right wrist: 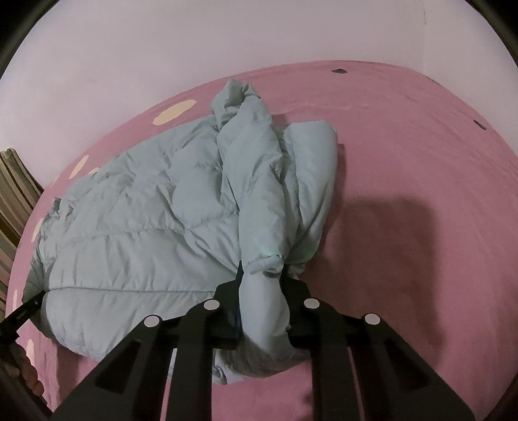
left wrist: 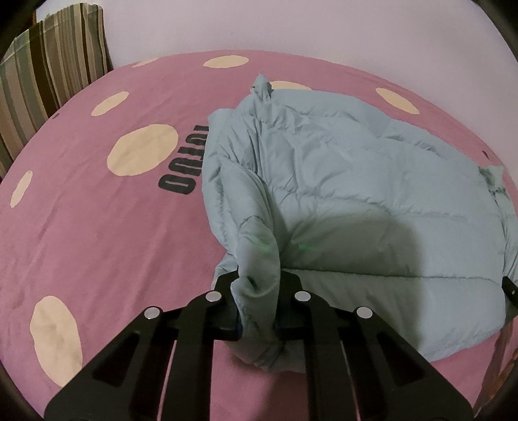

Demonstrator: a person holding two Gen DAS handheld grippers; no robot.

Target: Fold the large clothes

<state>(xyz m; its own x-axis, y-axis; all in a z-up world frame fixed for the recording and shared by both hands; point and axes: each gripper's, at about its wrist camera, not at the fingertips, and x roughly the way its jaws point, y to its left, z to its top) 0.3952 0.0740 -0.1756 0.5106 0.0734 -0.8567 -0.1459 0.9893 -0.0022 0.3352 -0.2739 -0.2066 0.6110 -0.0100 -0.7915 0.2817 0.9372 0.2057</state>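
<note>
Left claw (left wrist: 259, 285) and right claw (right wrist: 264, 288) are each clamping a bunched near-hem corner of the pale blue puffer jacket (left wrist: 356, 181), which is lying on the pink bed (left wrist: 97, 243). Risk: slick padding is possibly slipping free during lifting.

A home bedroom: a bed (left wrist: 97, 243) under a pink sheet with cream dots, a striped pillow (left wrist: 48, 71) at its far-left corner, a plain wall (left wrist: 291, 26) behind.
</note>
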